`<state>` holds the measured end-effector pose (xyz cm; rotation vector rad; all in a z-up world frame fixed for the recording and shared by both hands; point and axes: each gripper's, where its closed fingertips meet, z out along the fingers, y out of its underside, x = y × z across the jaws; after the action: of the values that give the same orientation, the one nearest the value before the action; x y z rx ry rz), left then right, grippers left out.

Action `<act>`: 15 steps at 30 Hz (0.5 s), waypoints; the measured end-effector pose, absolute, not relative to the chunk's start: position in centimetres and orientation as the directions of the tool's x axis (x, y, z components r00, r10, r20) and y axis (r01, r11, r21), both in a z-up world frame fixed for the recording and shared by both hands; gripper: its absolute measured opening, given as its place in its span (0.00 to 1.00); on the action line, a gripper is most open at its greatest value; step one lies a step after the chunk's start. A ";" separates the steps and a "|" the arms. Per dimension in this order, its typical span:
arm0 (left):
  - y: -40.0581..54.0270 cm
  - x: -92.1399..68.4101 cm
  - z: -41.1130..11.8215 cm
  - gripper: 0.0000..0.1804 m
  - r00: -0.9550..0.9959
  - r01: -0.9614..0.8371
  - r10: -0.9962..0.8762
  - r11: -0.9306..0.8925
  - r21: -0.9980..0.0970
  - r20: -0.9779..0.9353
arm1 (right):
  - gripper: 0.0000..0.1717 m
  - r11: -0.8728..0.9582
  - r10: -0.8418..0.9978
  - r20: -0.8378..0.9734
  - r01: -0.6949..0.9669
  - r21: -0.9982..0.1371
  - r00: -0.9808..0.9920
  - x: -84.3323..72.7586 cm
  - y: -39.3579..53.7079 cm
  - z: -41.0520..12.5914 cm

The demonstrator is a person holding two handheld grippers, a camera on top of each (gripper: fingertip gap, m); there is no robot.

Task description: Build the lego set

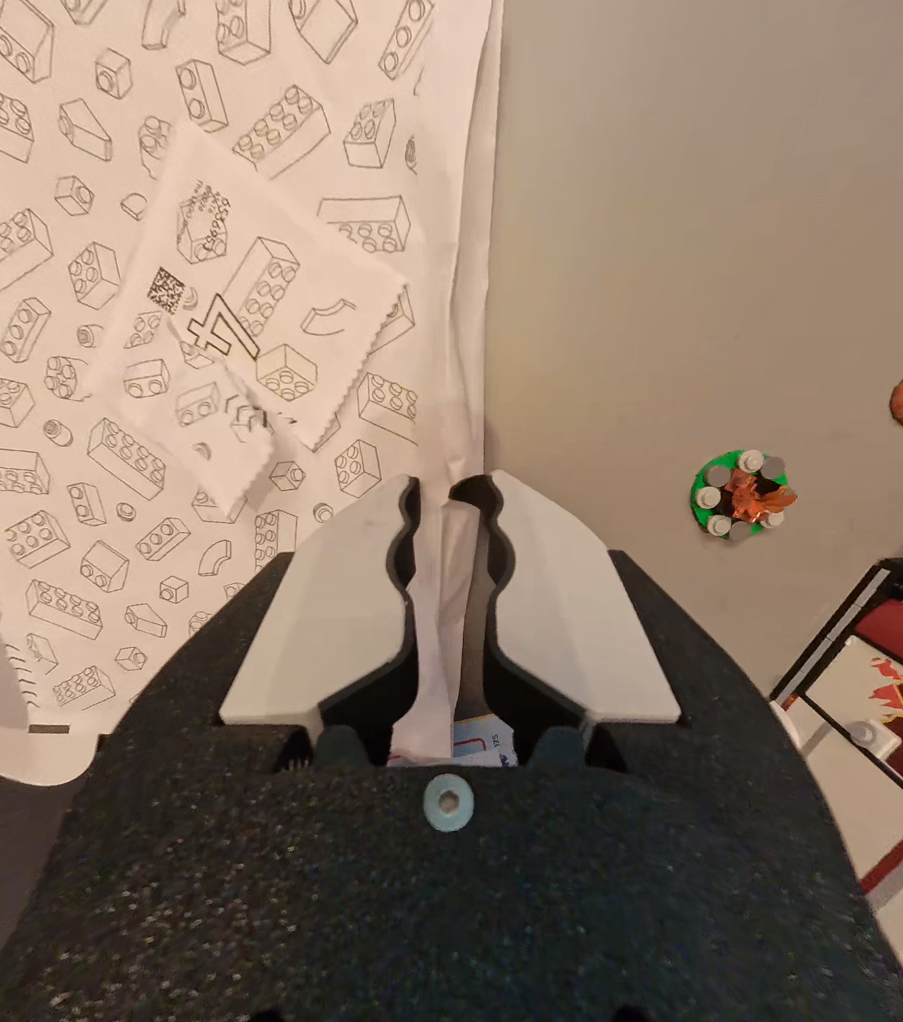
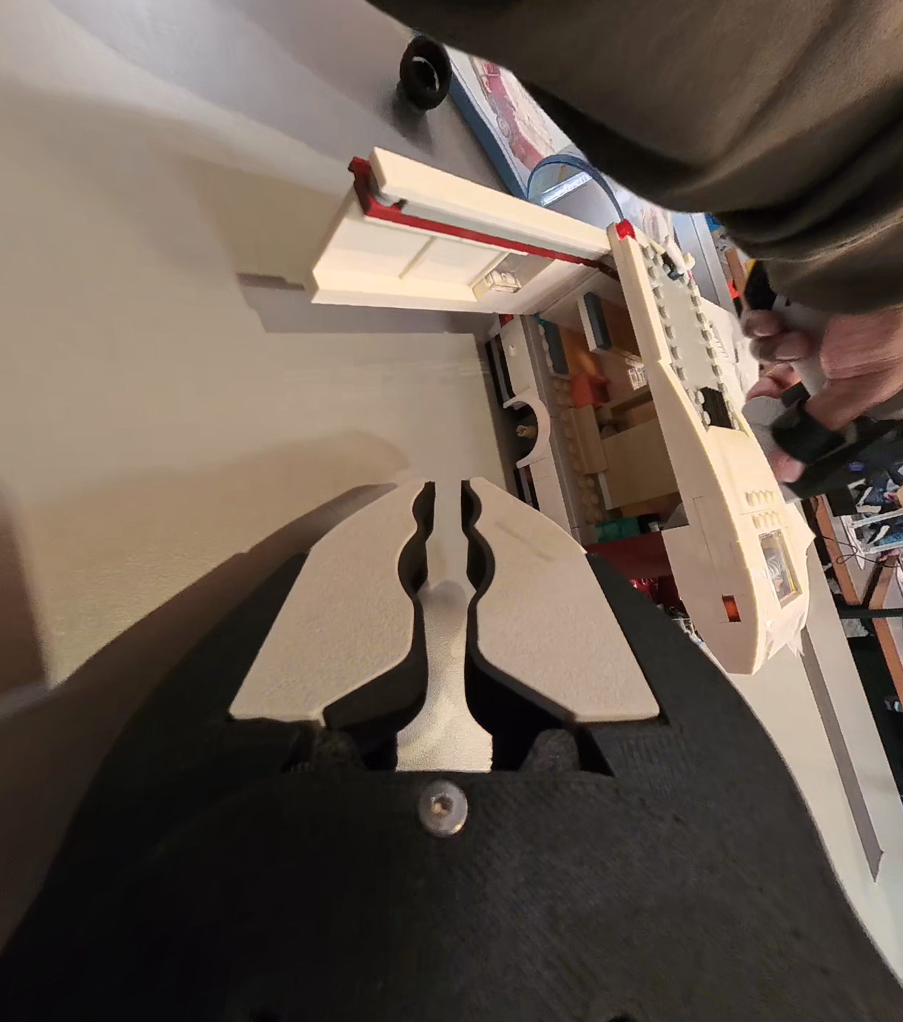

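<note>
Left gripper [image 1: 434,486]: jaws slightly apart, white paper bag [image 1: 272,138] edge between, contact unclear; one torn scrap [image 1: 272,309], one green disc [image 1: 739,494] nearby. Right gripper [image 2: 447,486]: jaws narrowly apart, empty, near one white brick model [image 2: 687,442]; hand [image 2: 847,376] visible only here.

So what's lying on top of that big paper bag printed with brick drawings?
On the big paper bag lies a smaller torn paper bag with the same print. Whatever is beneath either stays hidden.
</note>
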<state>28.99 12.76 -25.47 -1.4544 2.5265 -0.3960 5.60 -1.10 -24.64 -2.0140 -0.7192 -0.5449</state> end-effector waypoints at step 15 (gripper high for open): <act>11.7 29.1 -22.8 0.13 -0.509 -0.780 -0.861 0.468 -0.416 -0.015 | 0.05 -0.423 0.280 0.619 0.674 -0.606 0.733 5.5 -1.1 -24.7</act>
<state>29.08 11.69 -22.80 -1.4175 2.4934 -0.5316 5.53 -1.08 -24.68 -2.0141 -0.7234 -0.5396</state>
